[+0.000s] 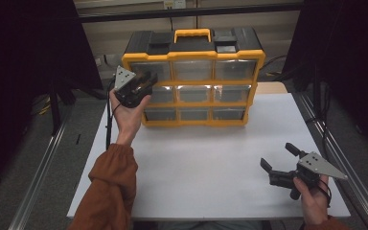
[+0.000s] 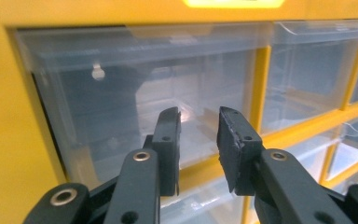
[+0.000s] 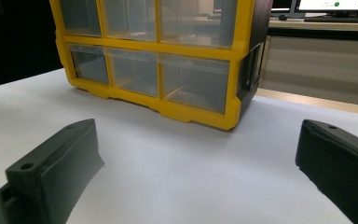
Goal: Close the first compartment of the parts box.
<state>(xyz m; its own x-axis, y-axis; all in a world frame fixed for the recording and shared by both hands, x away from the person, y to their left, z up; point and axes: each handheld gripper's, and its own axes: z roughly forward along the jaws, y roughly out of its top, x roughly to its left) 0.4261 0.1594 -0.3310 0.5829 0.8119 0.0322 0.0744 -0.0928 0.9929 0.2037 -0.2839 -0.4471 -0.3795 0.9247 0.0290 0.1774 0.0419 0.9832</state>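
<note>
At upper centre of the high view, the left hand-held gripper, jaws slightly parted and empty, is judged lined up on the organizer's top-left drawer, whose pull must next be pinched, while the right hand-held gripper is held wide apart over the desk at lower right.

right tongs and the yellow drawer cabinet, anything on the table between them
Nothing: the stretch of white table between the right tongs and the yellow drawer cabinet is bare, as both the right gripper view and the high view show.

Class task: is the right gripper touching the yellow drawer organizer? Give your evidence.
Apart. In the high view, the right gripper sits near the table's right edge, with bare white tabletop between it and the yellow drawer organizer.
</note>
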